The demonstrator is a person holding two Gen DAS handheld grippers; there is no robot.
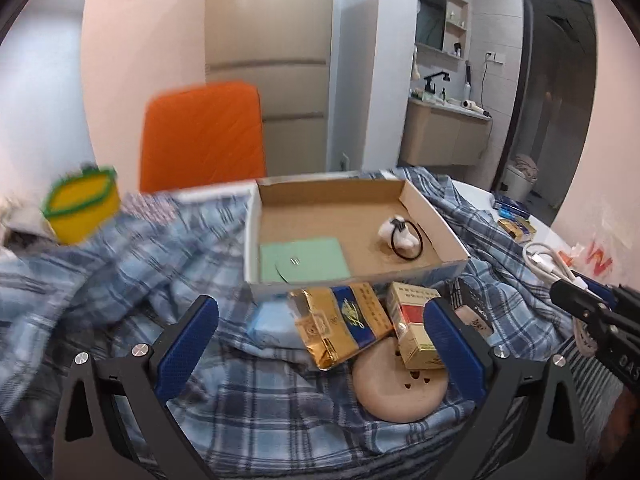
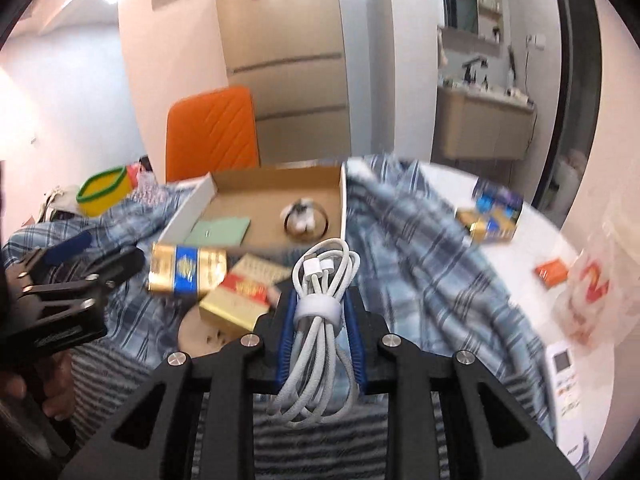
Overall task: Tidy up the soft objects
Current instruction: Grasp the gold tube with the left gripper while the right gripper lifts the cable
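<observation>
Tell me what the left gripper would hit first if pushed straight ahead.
Probably the gold-and-blue pack lying between the left gripper's open fingers, with the cardboard box just beyond; depth is hard to judge through the fisheye.

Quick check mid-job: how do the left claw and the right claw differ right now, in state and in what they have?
The left claw stands wide open and holds nothing, with cartons and a round beige pad on the plaid cloth between its fingers. The right claw is shut on the coiled white cable, which is lifted clear of the cloth. Both have blue pads and point toward the cardboard box.
</observation>
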